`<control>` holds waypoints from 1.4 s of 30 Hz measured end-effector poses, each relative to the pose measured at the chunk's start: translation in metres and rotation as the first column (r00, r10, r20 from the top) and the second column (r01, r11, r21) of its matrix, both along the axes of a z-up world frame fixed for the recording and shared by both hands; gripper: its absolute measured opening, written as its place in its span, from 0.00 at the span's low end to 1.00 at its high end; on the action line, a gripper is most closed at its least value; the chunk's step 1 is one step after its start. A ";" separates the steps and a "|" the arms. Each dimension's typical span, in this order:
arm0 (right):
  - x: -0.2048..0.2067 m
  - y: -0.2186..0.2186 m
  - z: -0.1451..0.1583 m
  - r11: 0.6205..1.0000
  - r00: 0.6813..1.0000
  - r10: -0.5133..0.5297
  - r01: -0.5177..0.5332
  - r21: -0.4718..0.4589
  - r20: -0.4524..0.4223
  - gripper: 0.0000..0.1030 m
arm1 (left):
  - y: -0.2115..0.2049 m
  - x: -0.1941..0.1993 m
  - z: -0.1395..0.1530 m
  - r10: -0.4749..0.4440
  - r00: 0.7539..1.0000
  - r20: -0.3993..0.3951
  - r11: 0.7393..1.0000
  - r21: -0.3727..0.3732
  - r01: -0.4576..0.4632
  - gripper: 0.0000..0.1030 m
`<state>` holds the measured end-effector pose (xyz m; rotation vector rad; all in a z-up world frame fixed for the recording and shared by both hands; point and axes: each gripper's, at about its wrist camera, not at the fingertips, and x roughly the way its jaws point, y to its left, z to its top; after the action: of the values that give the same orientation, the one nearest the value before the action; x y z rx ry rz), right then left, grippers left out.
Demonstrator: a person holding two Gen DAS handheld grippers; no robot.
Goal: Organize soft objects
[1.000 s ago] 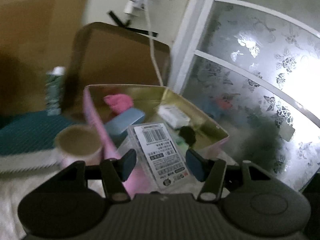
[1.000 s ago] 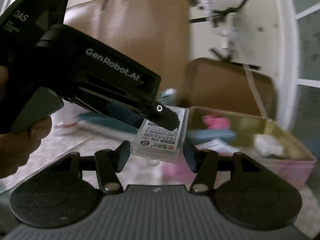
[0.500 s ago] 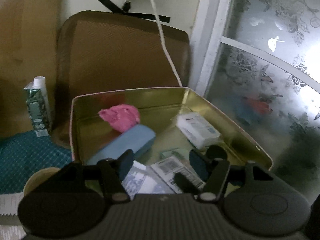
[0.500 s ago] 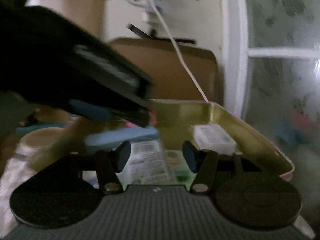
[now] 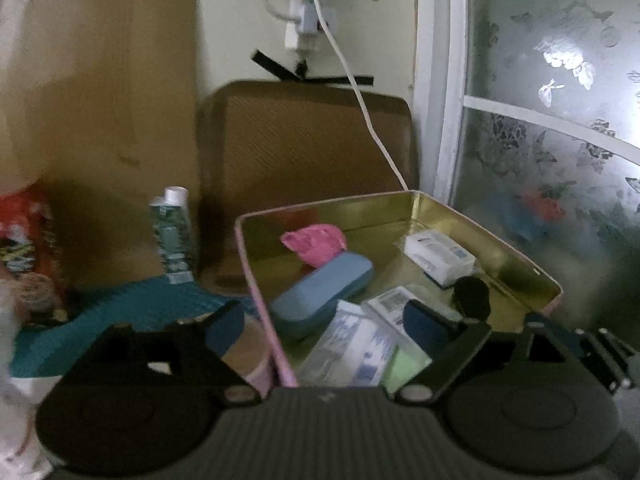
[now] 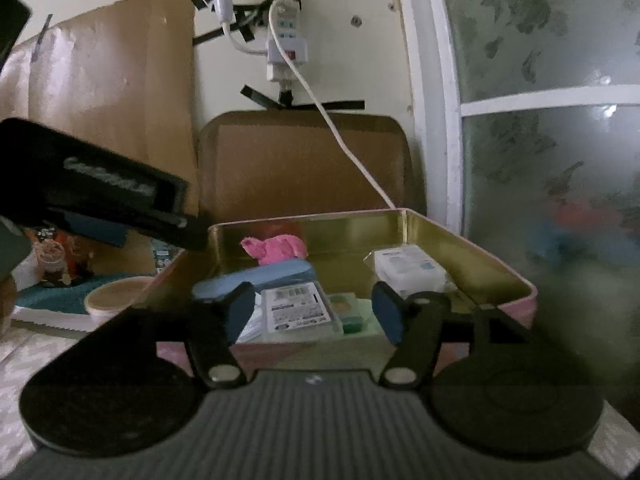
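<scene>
Both grippers hanging open over the tin [image 6: 500, 264]
Left gripper [image 5: 320, 326] and right gripper [image 6: 314, 312] are gripping nothing; a packet [image 6: 298, 308] is lying inside.

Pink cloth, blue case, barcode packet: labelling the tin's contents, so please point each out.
pink cloth [image 6: 280, 249], right wrist view, middle of the bundle
blue case [image 5: 322, 294], left wrist view, top face
barcode packet [image 6: 298, 308], right wrist view, printed label

White power strip [image 6: 285, 50] was taped to wall, white cable [image 6: 344, 142] trailing down behind brown tray [image 5: 308, 148] leaning upright. Green-white tube [image 5: 172, 236] stood beside it, near teal mat [image 5: 132, 312]. Frosted patterned window [image 5: 560, 128] at right.
</scene>
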<state>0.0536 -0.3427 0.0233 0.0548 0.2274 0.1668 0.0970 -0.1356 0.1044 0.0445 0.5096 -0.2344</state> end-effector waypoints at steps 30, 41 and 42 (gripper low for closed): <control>-0.097 0.033 0.002 0.970 0.973 0.122 -0.075 0.230 -0.198 0.91 | 0.073 -0.130 -0.022 0.206 0.977 0.054 0.977 0.043 -0.209 1.00; -0.102 0.029 0.006 0.968 0.976 0.120 -0.074 0.241 -0.184 0.92 | 0.071 -0.128 -0.027 0.206 0.979 0.010 0.978 0.024 -0.206 1.00; -0.102 0.028 0.005 0.968 0.976 0.118 -0.072 0.240 -0.183 0.92 | 0.070 -0.127 -0.028 0.209 0.978 0.008 0.977 0.030 -0.209 1.00</control>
<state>-0.0486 -0.3145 0.0287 0.2947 0.4076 0.2846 -0.0300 -0.0654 0.0761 0.0210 0.5090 -0.0204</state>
